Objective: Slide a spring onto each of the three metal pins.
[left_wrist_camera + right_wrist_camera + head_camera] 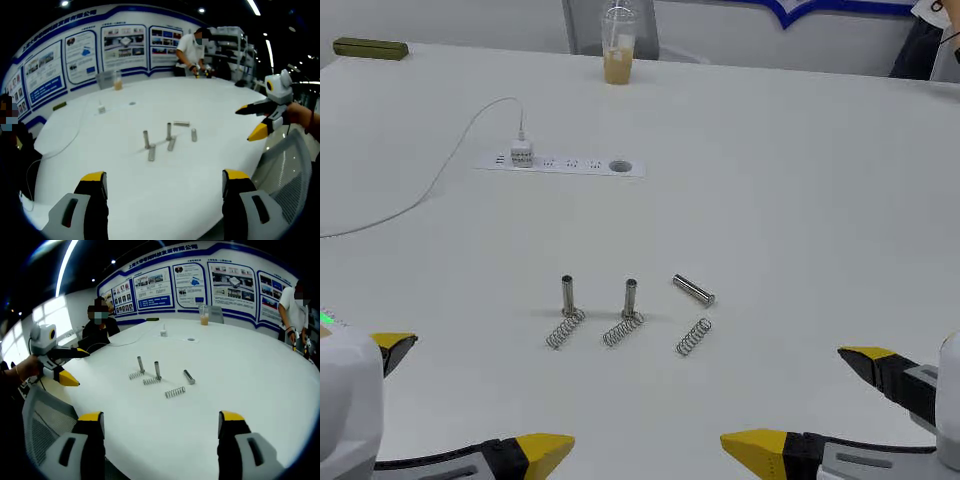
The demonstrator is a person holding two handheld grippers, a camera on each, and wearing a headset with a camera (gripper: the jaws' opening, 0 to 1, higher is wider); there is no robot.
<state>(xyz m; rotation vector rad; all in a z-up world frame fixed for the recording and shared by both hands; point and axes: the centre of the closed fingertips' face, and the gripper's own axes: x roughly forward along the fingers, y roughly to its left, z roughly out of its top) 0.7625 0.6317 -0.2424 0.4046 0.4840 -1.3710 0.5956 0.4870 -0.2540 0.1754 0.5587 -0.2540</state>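
Two metal pins [567, 295] [630, 297] stand upright on the white table [770, 200]. A third pin [693, 289] lies flat to their right. Three springs [565, 328] [623, 329] [693, 336] lie loose, one in front of each pin. In the left gripper view the pins [146, 139] and springs [151, 152] sit at mid-table; the right gripper view shows the pins [157, 370] and springs [175, 392] too. My left gripper [470, 400] [165, 176] is open and empty at the near left. My right gripper [810, 400] [160, 416] is open and empty at the near right.
A white power strip [560, 163] with a plug and cable lies beyond the pins. A cup with a drink [618, 55] and an olive box [370, 47] sit at the far edge. People stand or sit around the table [100, 322].
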